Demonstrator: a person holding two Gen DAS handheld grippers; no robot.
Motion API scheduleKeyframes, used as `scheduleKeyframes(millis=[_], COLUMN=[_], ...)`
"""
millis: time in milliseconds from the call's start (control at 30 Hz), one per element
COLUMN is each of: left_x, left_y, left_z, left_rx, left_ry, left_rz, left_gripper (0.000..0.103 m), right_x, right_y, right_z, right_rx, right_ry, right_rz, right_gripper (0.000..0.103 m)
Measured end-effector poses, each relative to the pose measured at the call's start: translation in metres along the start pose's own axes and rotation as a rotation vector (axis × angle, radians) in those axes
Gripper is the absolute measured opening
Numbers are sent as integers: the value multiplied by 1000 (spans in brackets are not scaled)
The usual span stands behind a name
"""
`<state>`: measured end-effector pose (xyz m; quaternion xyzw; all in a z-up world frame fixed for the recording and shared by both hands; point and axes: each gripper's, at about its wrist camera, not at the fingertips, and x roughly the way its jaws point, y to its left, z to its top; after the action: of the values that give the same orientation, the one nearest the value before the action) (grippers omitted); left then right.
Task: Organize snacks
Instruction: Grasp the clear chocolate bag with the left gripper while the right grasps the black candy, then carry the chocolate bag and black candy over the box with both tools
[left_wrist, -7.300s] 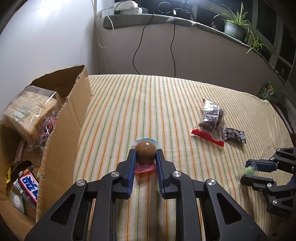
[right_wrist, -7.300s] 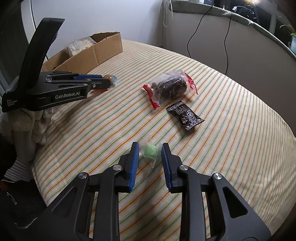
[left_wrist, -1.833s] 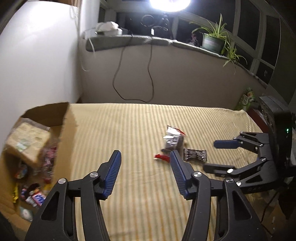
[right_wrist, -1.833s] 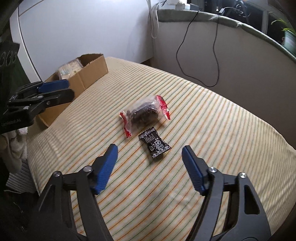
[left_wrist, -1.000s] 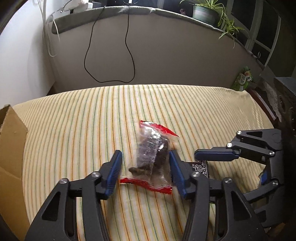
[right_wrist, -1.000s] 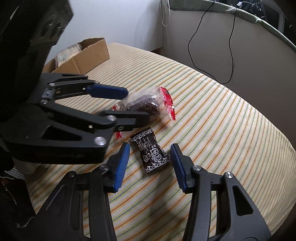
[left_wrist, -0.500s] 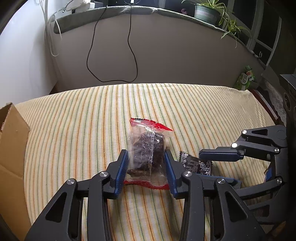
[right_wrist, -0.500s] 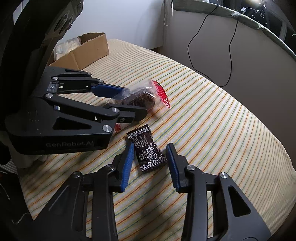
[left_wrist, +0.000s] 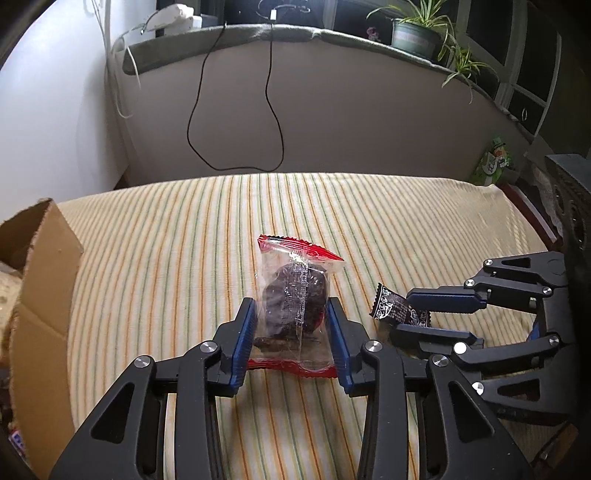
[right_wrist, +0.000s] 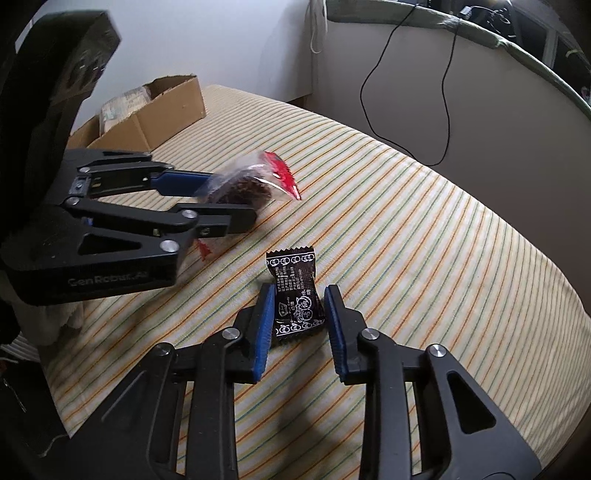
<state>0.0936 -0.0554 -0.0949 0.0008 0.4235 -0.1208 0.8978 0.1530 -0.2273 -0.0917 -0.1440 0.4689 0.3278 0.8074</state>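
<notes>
Two grippers mid-bed, clear of its edges: left gripper (left_wrist: 291, 317) pinching clear snack bag (left_wrist: 293, 299), right gripper (right_wrist: 299, 314) pinching black candy packet (right_wrist: 297, 295).

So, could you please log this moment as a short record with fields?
surface: striped cloth
left gripper: fingers closed on clear snack bag
right gripper: fingers closed on black candy wrapper
cardboard box: open, at the cloth's edge, packets inside
loose snacks on cloth: none visible
</notes>
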Motion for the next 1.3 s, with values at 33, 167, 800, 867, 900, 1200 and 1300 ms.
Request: scheduleKeyframes(millis=[33,167,800,867,900,1200,1300], left_x=[-3,-15,-66,-73,-79,-121,-131], left_y=[0,0,4,8,11,39,54], left_z=[0,-4,-31,-35,-36,-44,-48], left_rx=[3,7,-14,-21,-28,-63,-83], left_ry=[-7,-30,-102,-113,-125,-201,-215], left_rz=[2,2,5,10,16,82,112], left_gripper=[37,36,36,36,36,36,36], right_x=[-2,-9,-48,-52,-56,-67,-65], right_y=[0,-1,9,14,16,57,71], right_z=[0,-3,-19,-18,-18,9,21], right_rx=[7,31,159,155,151,91,69], right_ry=[-4,-16,-96,-107,-112,-157,-165], right_rz=[2,3,12,11,11,31,44], right_gripper=[28,28,28,28,28,28,28])
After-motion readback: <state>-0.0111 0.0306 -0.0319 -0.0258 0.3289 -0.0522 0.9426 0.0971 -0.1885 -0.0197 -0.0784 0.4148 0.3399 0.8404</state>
